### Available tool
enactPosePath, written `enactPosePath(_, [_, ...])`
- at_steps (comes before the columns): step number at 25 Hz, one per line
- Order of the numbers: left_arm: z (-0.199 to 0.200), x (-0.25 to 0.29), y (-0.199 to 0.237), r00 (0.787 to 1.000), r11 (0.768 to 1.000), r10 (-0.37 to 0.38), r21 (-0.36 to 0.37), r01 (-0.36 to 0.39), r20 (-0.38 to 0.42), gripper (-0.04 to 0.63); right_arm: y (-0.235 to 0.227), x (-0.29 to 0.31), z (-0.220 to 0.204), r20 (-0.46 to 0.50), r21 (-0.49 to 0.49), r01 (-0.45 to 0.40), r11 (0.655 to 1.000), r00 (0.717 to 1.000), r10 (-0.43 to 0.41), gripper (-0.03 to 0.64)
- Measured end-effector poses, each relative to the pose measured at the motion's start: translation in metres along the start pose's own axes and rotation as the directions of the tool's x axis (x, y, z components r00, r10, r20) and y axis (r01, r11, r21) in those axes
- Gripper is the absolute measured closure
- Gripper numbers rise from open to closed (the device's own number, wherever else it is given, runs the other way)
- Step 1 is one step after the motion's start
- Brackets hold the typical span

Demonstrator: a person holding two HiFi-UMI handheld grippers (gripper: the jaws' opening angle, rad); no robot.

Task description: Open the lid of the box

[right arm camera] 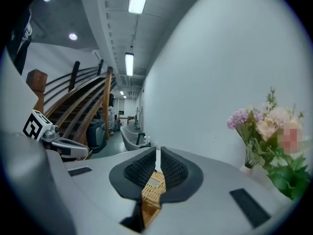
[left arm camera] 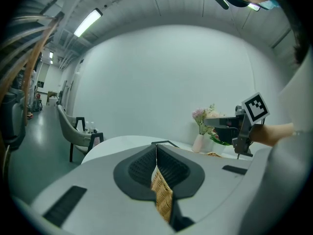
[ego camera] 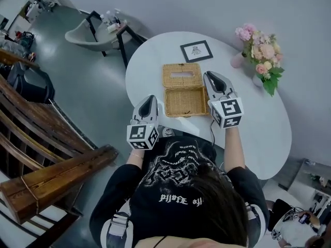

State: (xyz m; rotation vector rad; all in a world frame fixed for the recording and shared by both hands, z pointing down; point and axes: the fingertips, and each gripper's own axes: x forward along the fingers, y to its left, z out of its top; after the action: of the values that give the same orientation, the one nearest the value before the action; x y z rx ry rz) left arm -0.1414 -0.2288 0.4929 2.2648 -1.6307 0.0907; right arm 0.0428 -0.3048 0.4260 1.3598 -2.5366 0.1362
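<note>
Nearby, framed picture (ego camera: 196, 50) and flowers (ego camera: 262, 53) sit beyond box (ego camera: 166, 103).

A white table (ego camera: 258, 133) fills the centre. On it lie a framed picture (ego camera: 196, 51) near the top and flowers (ego camera: 262, 56) at upper right. A chair (ego camera: 85, 32) stands upper left, a wooden railing (ego camera: 46, 154) lower left.

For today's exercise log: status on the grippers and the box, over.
Left gripper and right gripper: jaws near shut, wicker showing between, grip unclear. Tan woven wicker box open, slotted lid folded back flat. Nothing blocking.
</note>
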Motion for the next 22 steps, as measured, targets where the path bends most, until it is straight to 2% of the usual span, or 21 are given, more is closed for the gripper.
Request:
enactPosePath(4, [-0.003,-0.005,-0.008,1.000,1.000,-0.001,0.013,0.001,0.012,0.572,0.006,-0.018,-0.024,0.014,0.043,0.058,0.997,0.998,-0.058,0.574])
enactPosePath(11, [-0.013,-0.010,-0.014,1.000,1.000,-0.001,0.020,0.001,0.013,0.572,0.023,-0.033,-0.052,-0.006,0.063,0.106,0.992,0.994,-0.106,0.584])
enactPosePath(15, [-0.015,-0.014,-0.018,1.000,1.000,-0.008,0.012,0.008,0.019,0.572,0.030,-0.041,-0.066,-0.005,0.109,0.126,0.986,0.992,-0.126,0.591])
enactPosePath(22, [-0.022,-0.013,-0.022,1.000,1.000,-0.007,-0.006,0.007,0.012,0.572,0.032,-0.046,-0.069,0.001,0.070,0.122,0.990,0.992,-0.123,0.592])
